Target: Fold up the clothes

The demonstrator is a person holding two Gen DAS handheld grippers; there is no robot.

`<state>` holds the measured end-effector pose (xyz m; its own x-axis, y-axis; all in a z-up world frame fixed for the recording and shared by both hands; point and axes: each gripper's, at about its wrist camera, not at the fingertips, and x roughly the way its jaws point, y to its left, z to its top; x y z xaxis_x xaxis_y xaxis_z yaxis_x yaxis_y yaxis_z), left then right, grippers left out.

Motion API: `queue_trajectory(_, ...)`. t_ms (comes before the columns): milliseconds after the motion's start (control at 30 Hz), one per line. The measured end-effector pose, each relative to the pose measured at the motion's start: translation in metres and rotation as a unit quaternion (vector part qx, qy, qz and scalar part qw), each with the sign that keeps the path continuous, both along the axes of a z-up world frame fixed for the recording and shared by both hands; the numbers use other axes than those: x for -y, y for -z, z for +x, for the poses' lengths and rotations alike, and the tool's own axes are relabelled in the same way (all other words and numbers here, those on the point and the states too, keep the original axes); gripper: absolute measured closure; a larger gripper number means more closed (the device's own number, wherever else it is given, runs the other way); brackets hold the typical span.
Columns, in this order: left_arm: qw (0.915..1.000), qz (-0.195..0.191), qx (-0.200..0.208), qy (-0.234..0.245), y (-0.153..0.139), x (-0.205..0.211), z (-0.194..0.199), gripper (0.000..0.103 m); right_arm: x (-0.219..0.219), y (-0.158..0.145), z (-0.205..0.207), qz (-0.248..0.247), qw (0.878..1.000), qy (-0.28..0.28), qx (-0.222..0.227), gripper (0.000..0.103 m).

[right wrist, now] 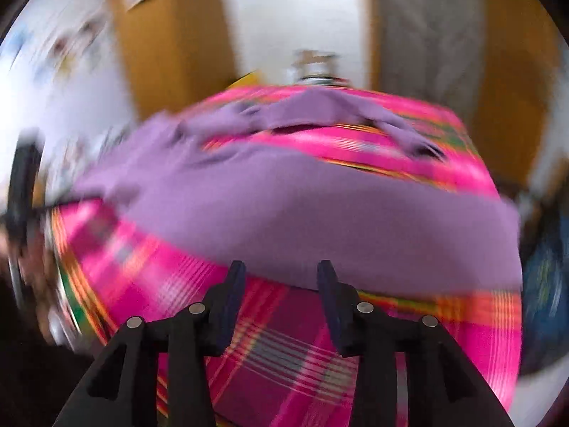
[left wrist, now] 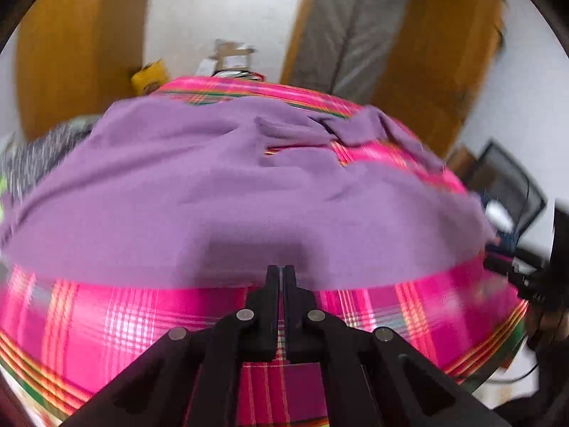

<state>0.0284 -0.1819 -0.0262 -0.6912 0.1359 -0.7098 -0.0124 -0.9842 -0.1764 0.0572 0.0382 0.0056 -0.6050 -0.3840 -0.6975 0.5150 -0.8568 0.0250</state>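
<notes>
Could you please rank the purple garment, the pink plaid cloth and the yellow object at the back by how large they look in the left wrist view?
1. Purple fabric garment.
2. Pink plaid cloth, close in visible area and partly covered, so unsure.
3. Yellow object, far away.

You get bright, even indoor light in both views, with no glare. A soft shadow falls on the purple garment (left wrist: 227, 185) just ahead of the left gripper (left wrist: 281, 270). Motion blur smears the right wrist view heavily, the left only mildly. Fisheye bending curves every edge, and corners go black.
</notes>
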Motion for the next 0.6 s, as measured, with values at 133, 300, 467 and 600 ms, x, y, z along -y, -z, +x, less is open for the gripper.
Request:
queue_trajectory(133, 0.9973, -0.059, -0.002, 0.042, 0.001, -0.012, -0.004, 0.101, 0.034, 0.014, -0.002, 0.074, 0.993, -0.092, -0.017, 0.06)
queue_trajectory(300, 0.9905, -0.108, 0.003, 0.085, 0.009, -0.011, -0.01, 0.098, 0.044, 0.022, -0.015, 0.092, 0.984, -0.154, -0.005, 0.058)
queue_trajectory(467, 0.9862, -0.112, 0.018, 0.121, 0.016, -0.003, -0.011, 0.097, 0.038, 0.023, -0.032, 0.062, 0.983, -0.168, 0.035, 0.059)
queue_trajectory(600, 0.9861, -0.087, 0.009, 0.141, 0.012, 0.006, -0.006, 0.091, 0.038, 0.023, -0.037, 0.062, 0.984, -0.161, 0.035, 0.076)
